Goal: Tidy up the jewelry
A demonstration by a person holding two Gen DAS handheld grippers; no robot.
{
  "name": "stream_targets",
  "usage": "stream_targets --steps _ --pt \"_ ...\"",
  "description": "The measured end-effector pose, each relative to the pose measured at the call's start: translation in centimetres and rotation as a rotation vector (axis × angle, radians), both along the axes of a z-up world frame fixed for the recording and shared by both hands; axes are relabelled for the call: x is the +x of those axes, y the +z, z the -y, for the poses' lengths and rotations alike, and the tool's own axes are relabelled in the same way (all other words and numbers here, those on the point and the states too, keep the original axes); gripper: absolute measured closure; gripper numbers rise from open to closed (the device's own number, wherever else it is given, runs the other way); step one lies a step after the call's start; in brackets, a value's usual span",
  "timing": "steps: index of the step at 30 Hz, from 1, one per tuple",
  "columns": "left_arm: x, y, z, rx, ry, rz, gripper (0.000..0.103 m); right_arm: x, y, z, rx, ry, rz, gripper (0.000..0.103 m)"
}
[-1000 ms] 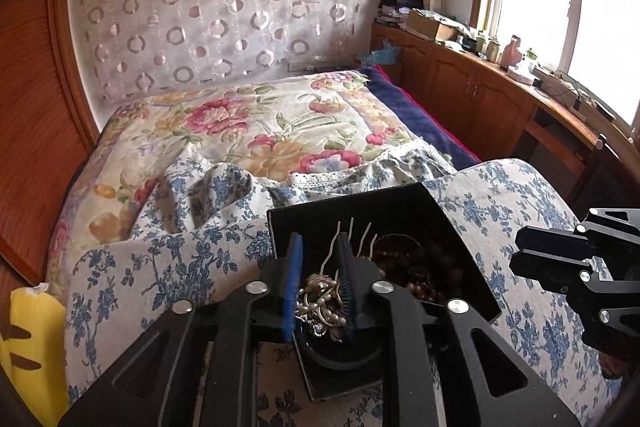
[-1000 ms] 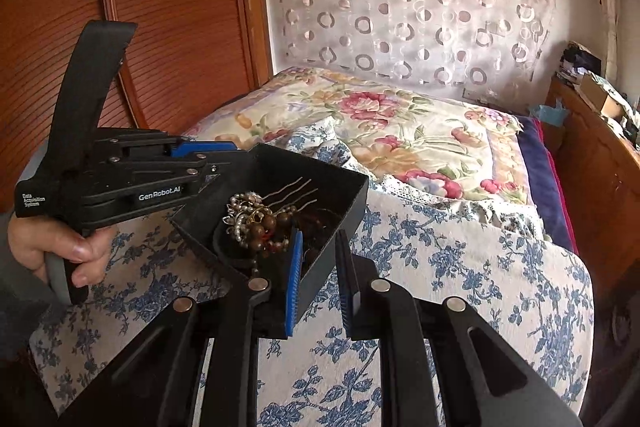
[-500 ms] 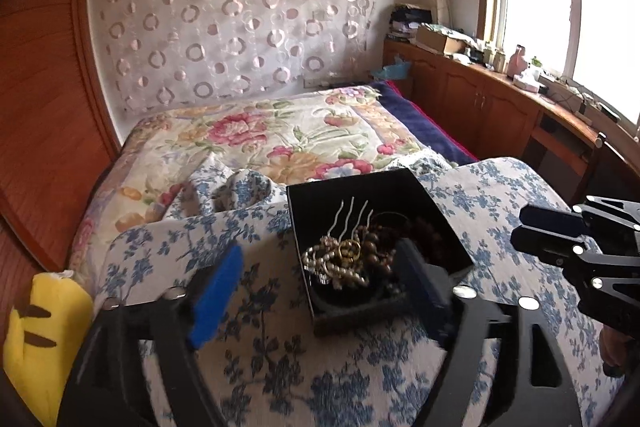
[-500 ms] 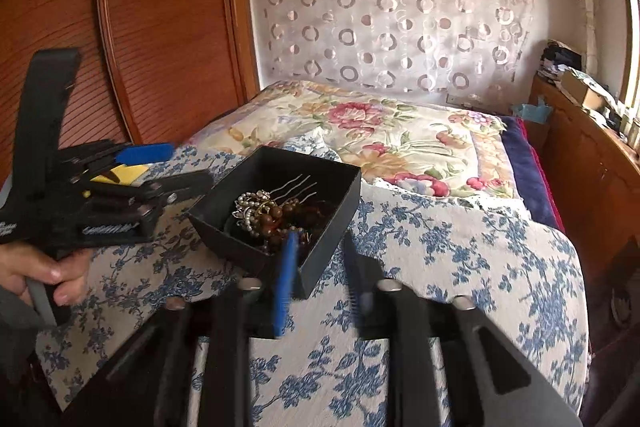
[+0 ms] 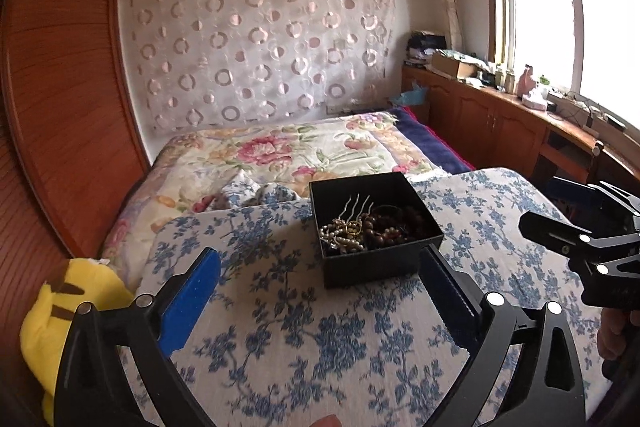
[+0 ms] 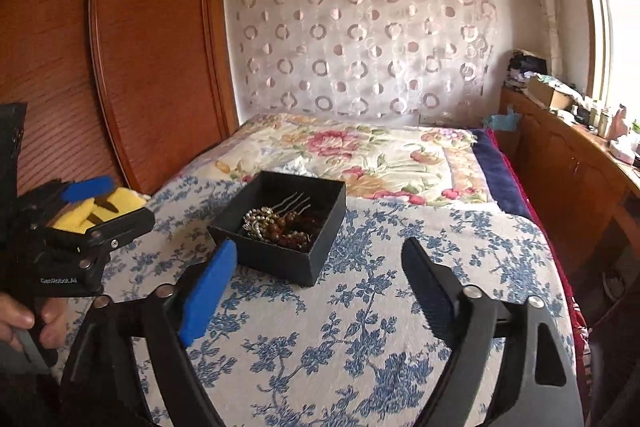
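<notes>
A black open box (image 5: 372, 269) (image 6: 276, 259) stands on the blue-flowered cloth (image 5: 304, 339). In it lie a pearl string (image 5: 340, 237), dark brown beads (image 5: 390, 231) (image 6: 288, 227) and a silver hair fork (image 5: 356, 205). My left gripper (image 5: 318, 261) is drawn back just short of the box's near wall. Its jaws are opening wide, with nothing pressed between the pads. My right gripper (image 6: 319, 247) stands off the box's near corner, jaws also opening and holding nothing. Each gripper shows at the edge of the other's view (image 5: 556, 211) (image 6: 116, 203).
A yellow plush toy (image 5: 52, 315) sits at the cloth's left edge. Behind the box lies a bed with a floral quilt (image 5: 280, 151). A wooden wardrobe (image 6: 140, 67) rises on the left, and a cluttered wooden cabinet (image 5: 500, 123) runs under the window on the right.
Both grippers were shut on the box's walls a second ago. They have let go, spread their jaws and pulled back, and the box now rests alone on the cloth.
</notes>
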State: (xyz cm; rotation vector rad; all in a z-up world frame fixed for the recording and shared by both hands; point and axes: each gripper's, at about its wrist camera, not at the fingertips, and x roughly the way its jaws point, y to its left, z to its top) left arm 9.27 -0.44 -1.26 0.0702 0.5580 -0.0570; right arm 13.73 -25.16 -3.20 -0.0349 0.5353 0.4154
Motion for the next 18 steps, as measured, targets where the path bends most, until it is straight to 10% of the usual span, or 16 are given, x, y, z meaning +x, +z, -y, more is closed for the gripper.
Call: stream_targets --steps 18 --pt "-5.2 1.4 -0.7 0.006 0.053 0.026 0.008 -5.7 2.6 2.4 0.053 -0.098 0.081 0.003"
